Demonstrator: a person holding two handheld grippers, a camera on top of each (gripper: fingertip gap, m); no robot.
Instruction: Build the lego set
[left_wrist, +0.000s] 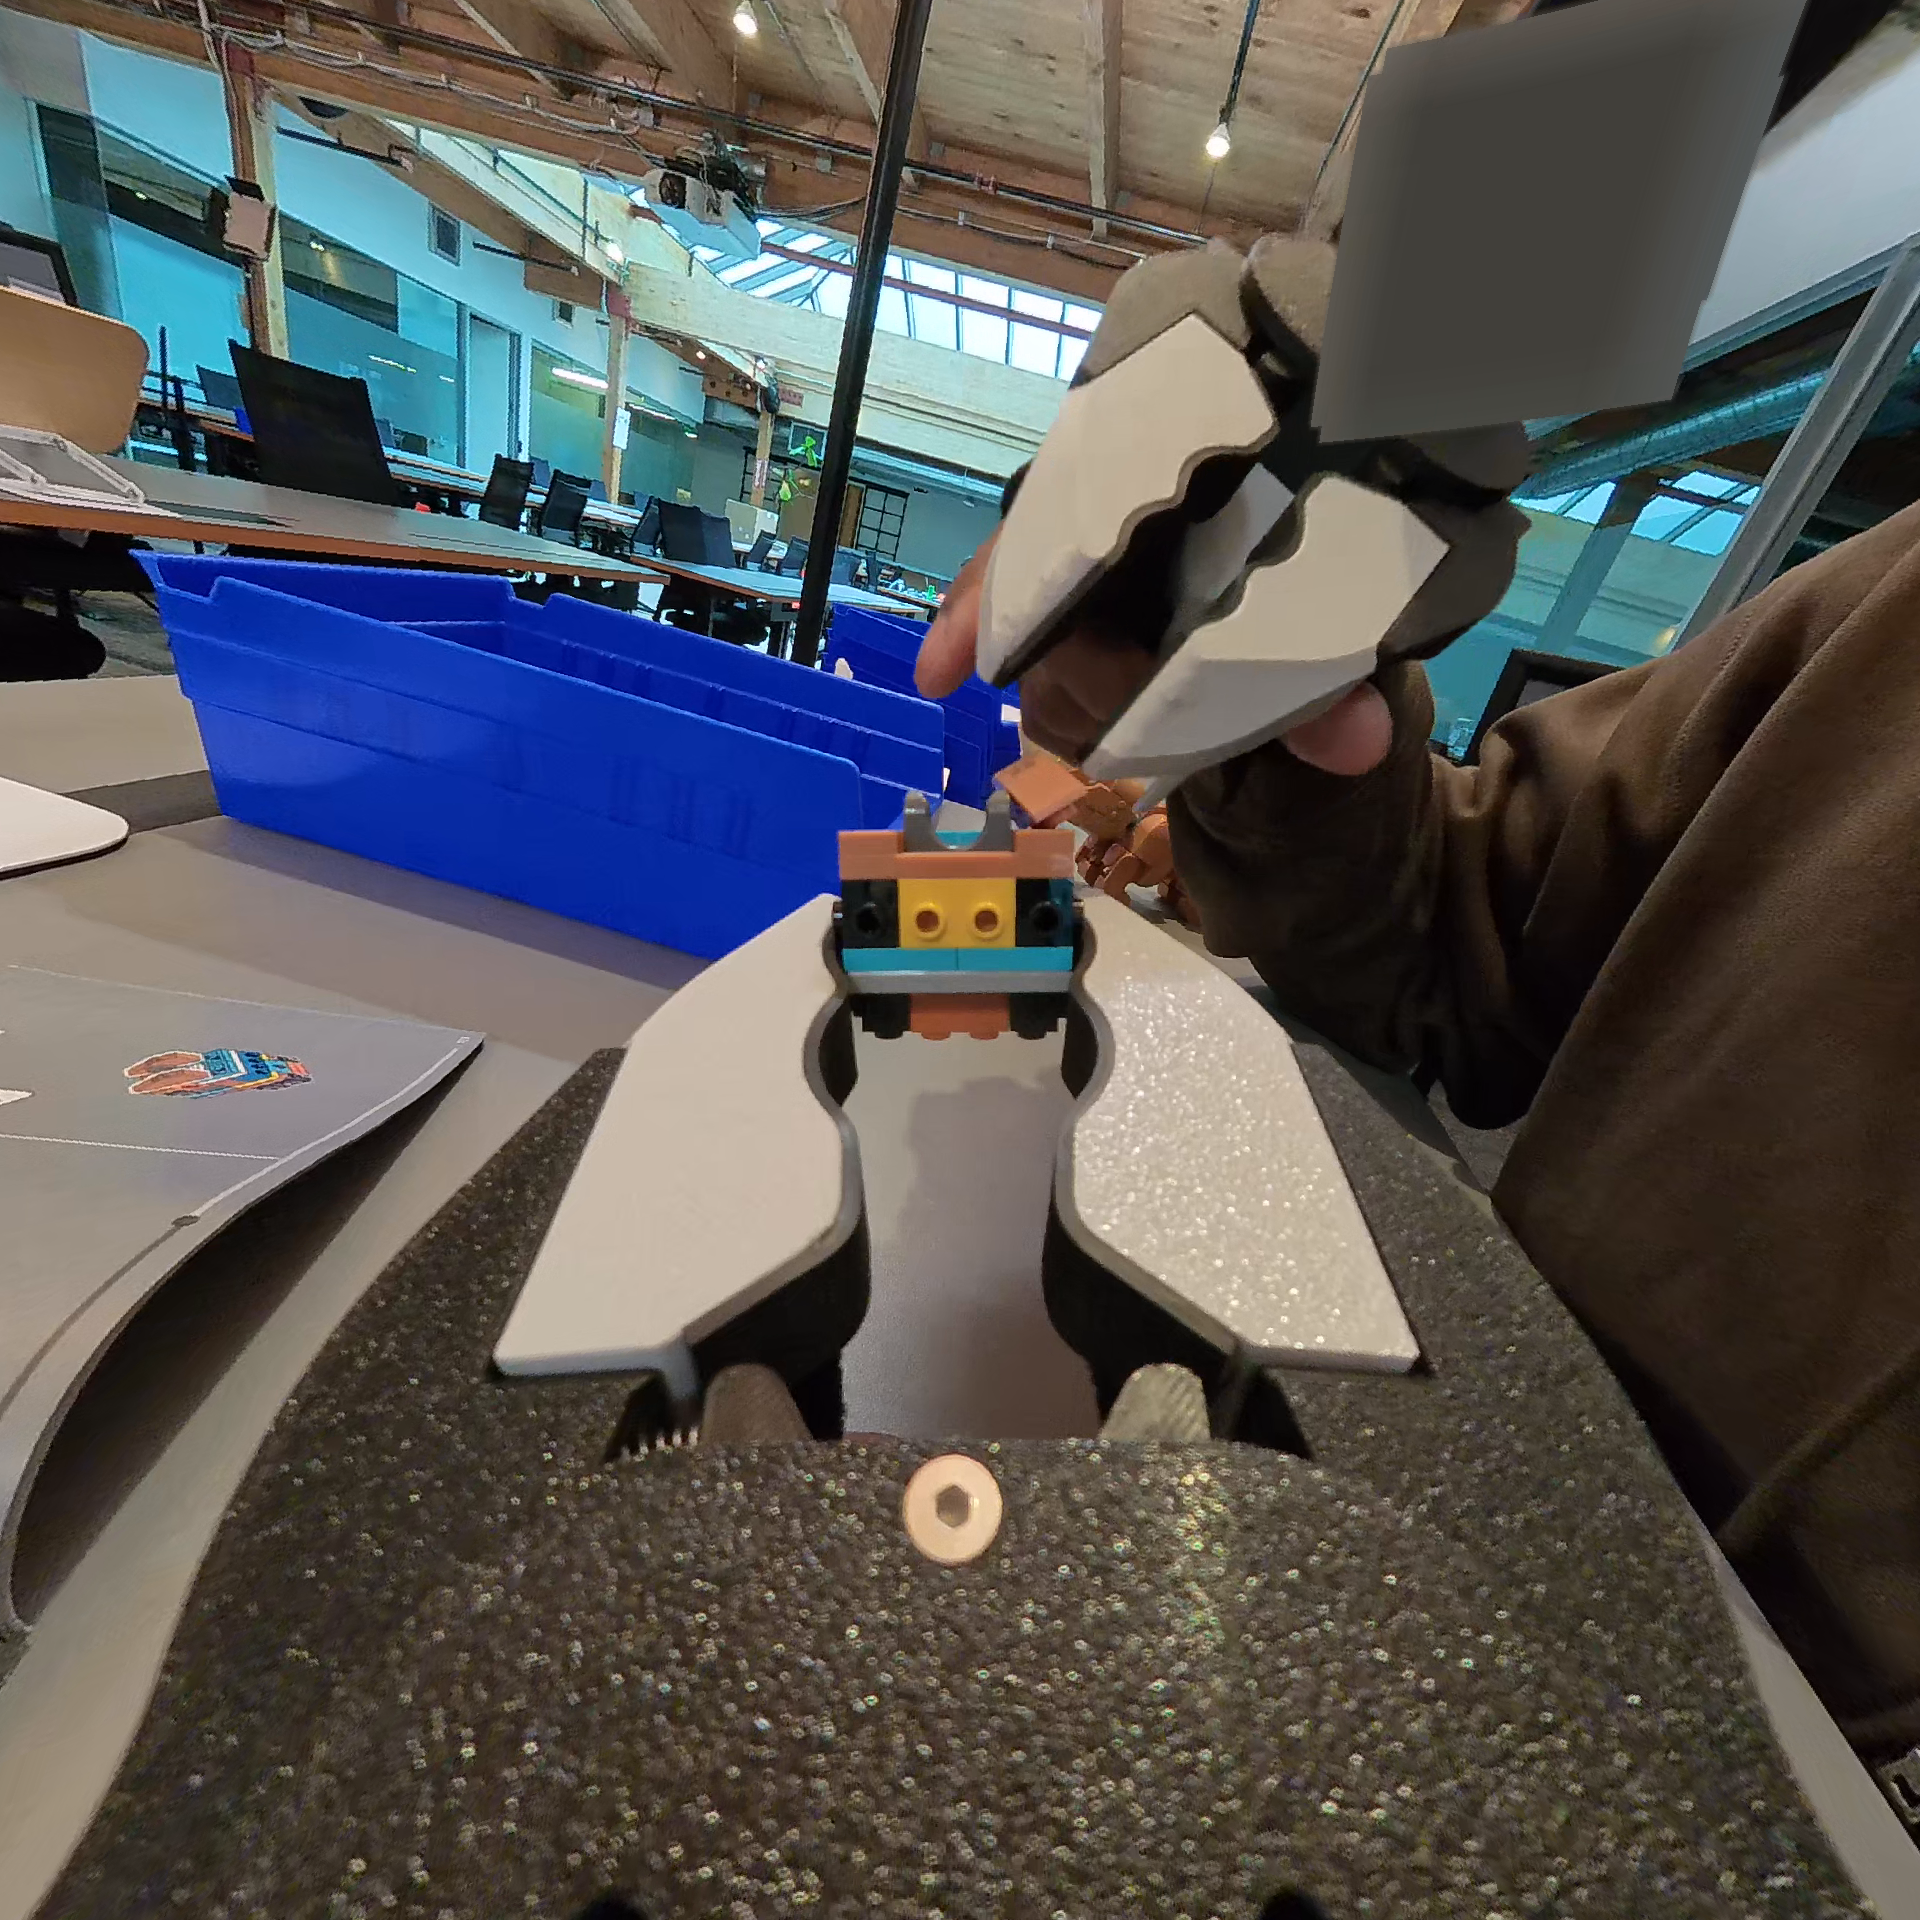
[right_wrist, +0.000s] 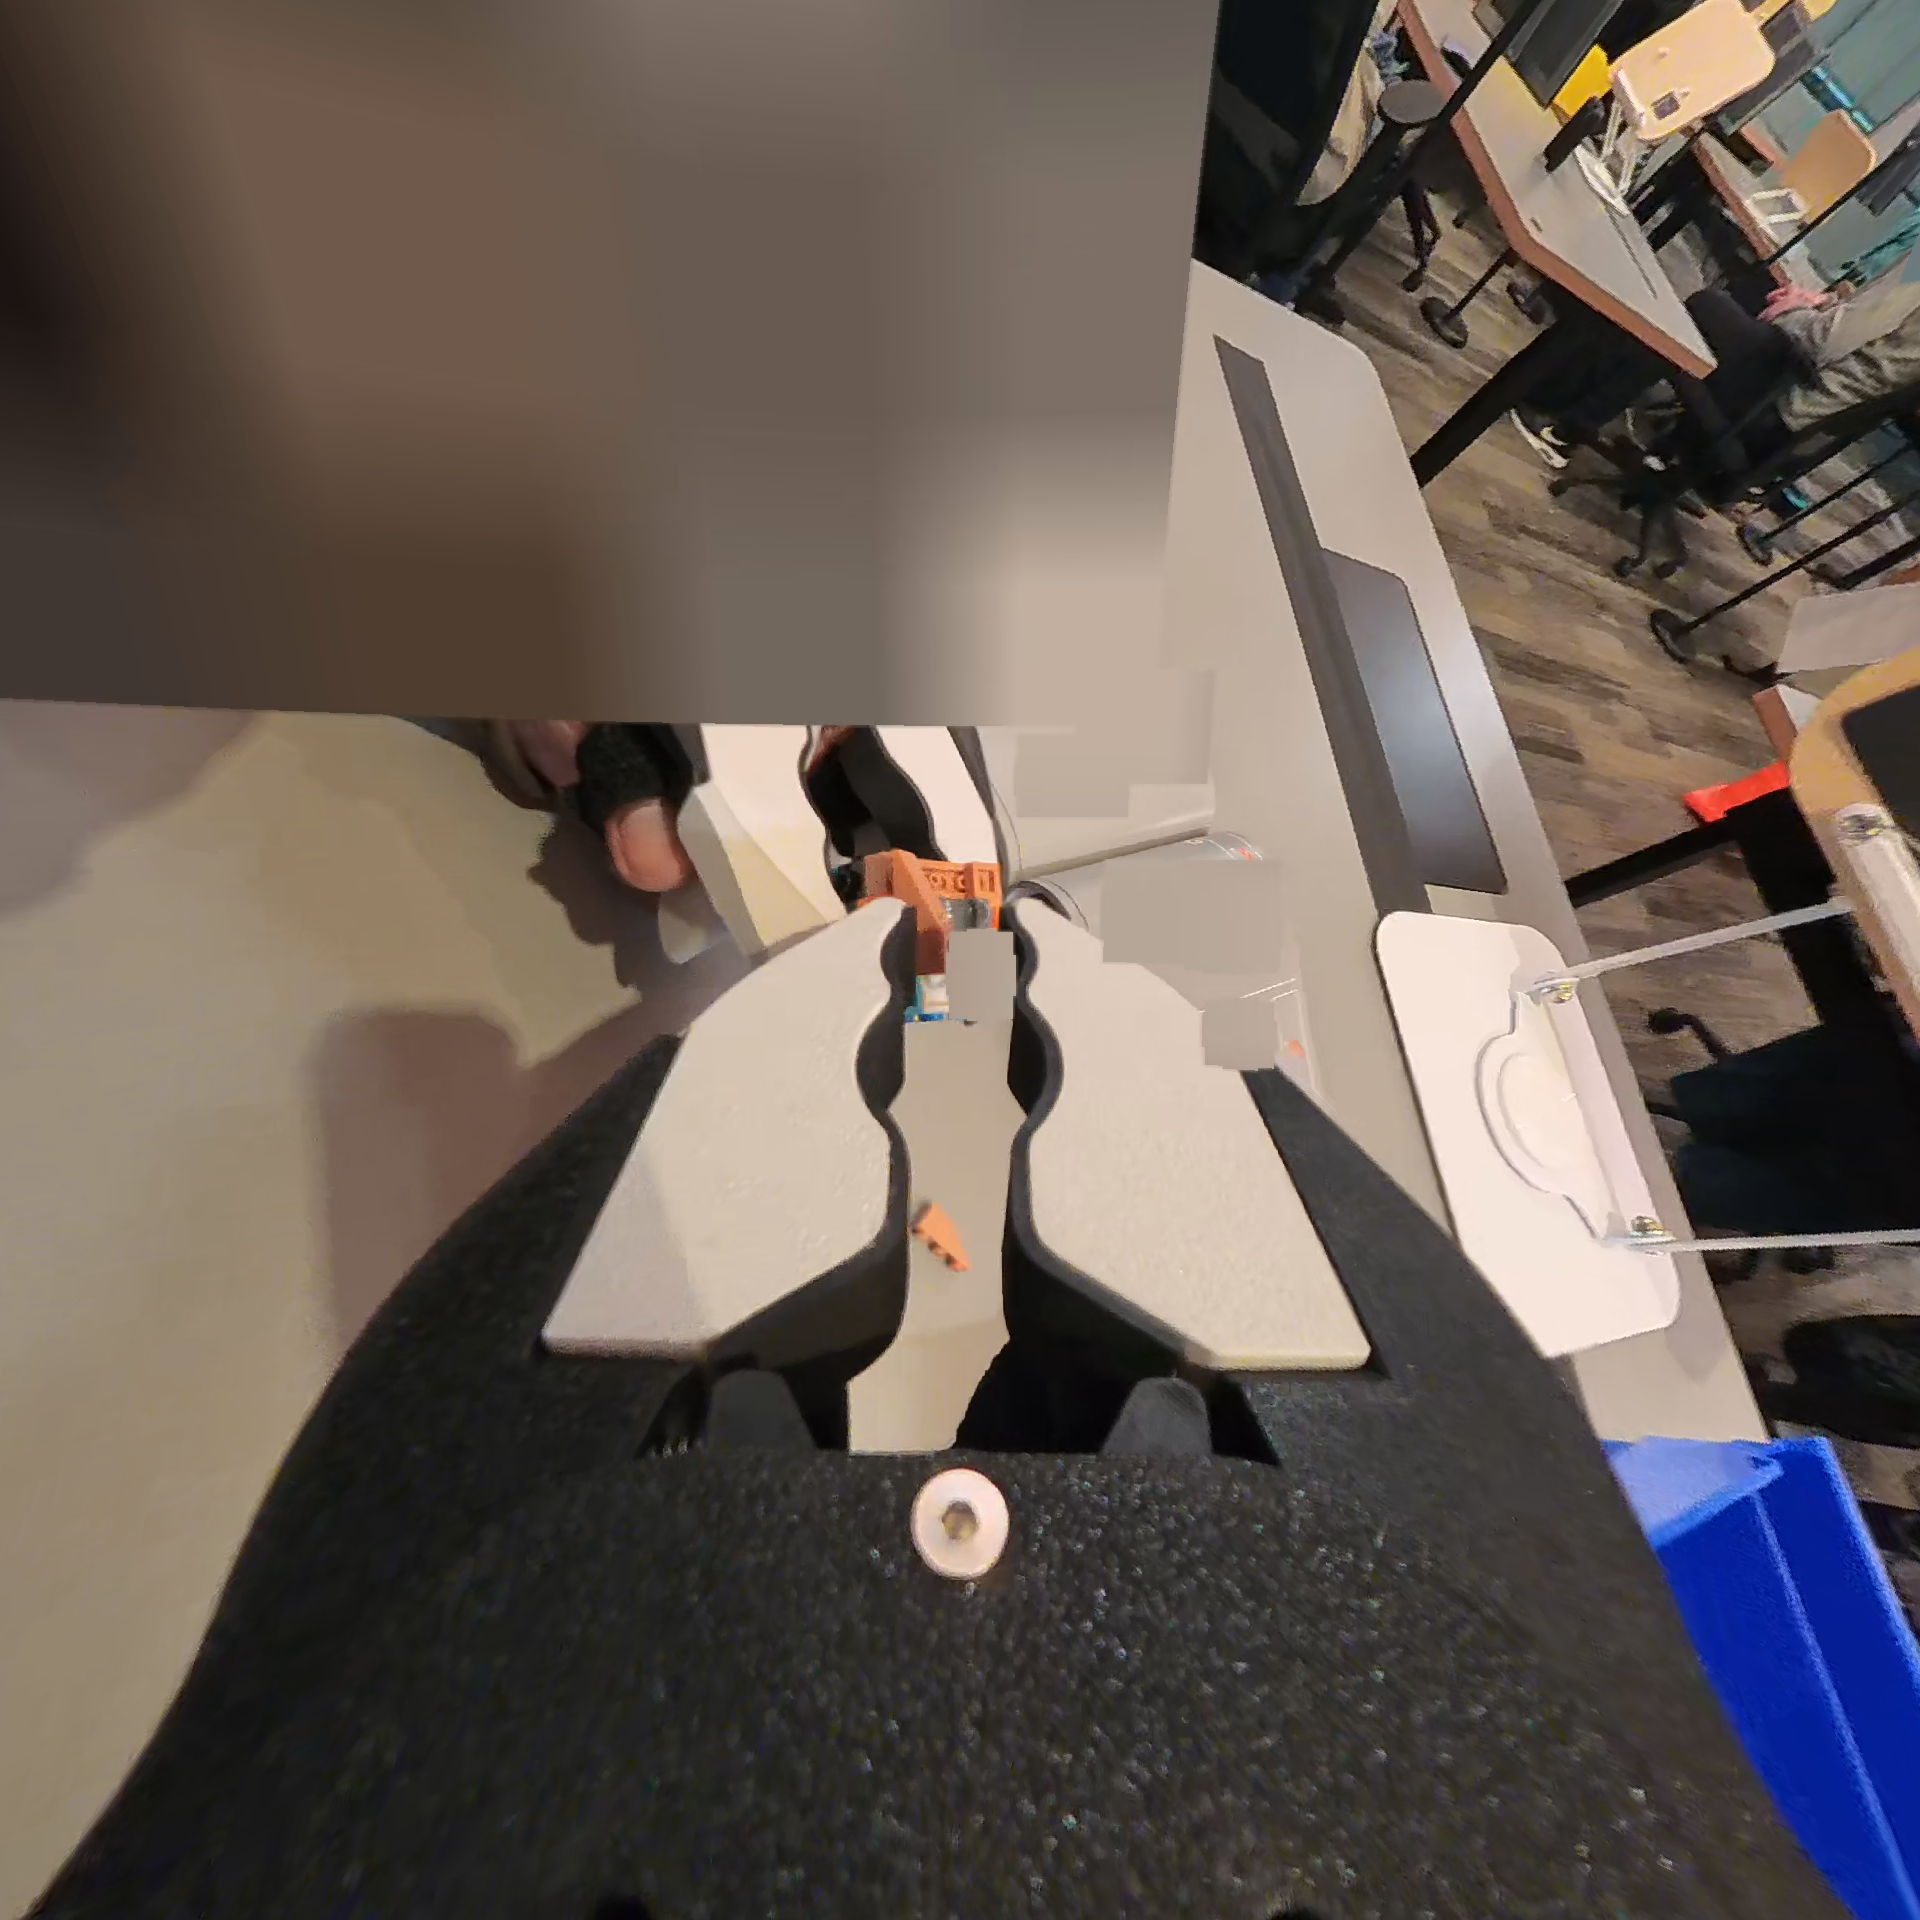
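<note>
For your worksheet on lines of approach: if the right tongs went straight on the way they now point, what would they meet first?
Most likely the lego build gripped by the left tongs. The right tongs point down at its top; depth is uncertain.

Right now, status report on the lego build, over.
Left gripper shut on the lego body. Right gripper above it, carrying a small orange piece. Loose orange wedge on the table. Nothing blocking.

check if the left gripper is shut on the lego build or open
Shut on it: the left gripper has both fingers pressed against the lego build, held above the table.
</note>
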